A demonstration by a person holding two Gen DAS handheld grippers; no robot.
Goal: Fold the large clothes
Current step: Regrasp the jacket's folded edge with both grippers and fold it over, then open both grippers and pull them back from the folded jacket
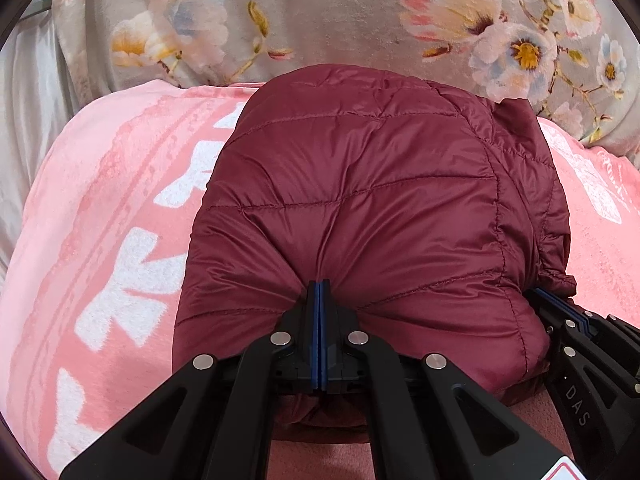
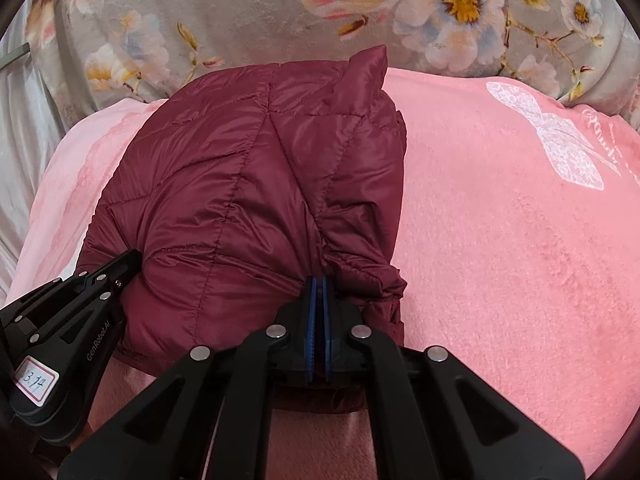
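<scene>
A dark red quilted puffer jacket (image 1: 360,200) lies bunched and folded on a pink blanket (image 1: 112,208). My left gripper (image 1: 319,286) is shut on the jacket's near edge, and the fabric puckers around its blue pads. In the right wrist view the same jacket (image 2: 248,200) sits left of centre. My right gripper (image 2: 317,282) is shut on its near right corner, where the cloth gathers into folds. Each gripper shows in the other's view: the right gripper (image 1: 550,300) low at the right, the left gripper (image 2: 128,264) low at the left, both against the jacket's near edge.
The pink blanket (image 2: 500,240) carries white letters on the left and a white butterfly print (image 2: 560,140) on the right. Behind it rises a grey floral blanket (image 1: 340,12). Pale satin cloth (image 1: 28,120) hangs at the far left.
</scene>
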